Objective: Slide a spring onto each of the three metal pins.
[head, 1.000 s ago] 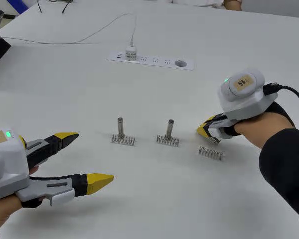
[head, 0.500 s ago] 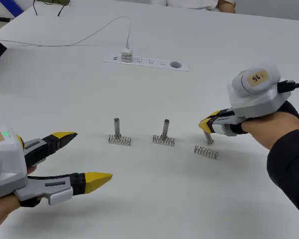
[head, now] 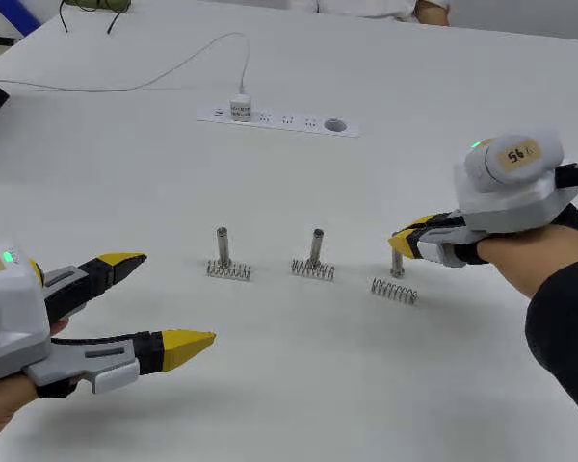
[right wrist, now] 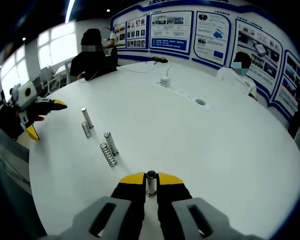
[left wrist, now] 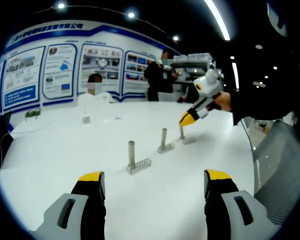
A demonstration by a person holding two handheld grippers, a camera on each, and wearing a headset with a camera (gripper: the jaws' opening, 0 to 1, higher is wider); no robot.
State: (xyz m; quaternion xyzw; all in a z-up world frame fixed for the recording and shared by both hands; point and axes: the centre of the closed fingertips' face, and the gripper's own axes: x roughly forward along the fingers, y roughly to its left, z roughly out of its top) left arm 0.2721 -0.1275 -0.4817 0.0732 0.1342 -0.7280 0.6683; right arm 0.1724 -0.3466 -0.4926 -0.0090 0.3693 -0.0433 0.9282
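Around the end pin (right wrist: 150, 186), level right tongs (head: 401, 246).

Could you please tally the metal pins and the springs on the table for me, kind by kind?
Metal pins: 3
Springs: 3
Total: 6

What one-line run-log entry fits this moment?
left gripper: open, holding nothing | right gripper: shut on right pin | springs: three lying on table, none threaded
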